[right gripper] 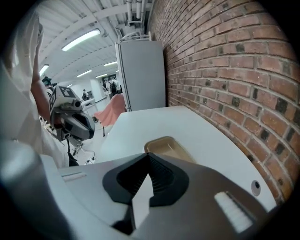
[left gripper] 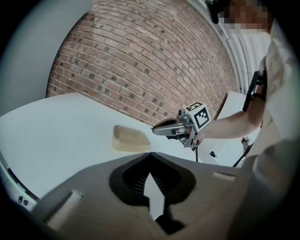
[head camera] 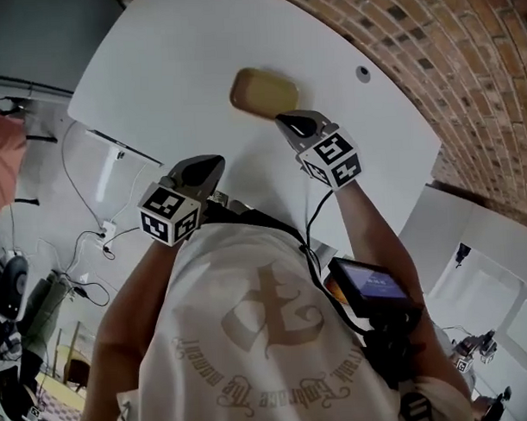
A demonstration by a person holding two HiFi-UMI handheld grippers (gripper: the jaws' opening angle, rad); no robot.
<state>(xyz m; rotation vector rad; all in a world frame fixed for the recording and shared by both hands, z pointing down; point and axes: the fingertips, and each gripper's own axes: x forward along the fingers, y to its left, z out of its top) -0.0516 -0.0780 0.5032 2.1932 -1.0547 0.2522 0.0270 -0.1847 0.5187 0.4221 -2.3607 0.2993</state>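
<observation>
Tan shallow tray (head camera: 264, 91) with rounded corners, lying flat on the white table (head camera: 155, 71) toward its far edge.
My right tongs (head camera: 290, 120) hang just beside the tray's near rim, tips pinched together on nothing; my left tongs (head camera: 212, 164) sit farther back by the near edge, likewise closed.

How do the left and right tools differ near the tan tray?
The right tool sits beside the tan plastic tray; the left tool hangs farther back. The right tool reaches out over the white table; the left tool hovers by the person's shirt. Both are shut and empty.
</observation>
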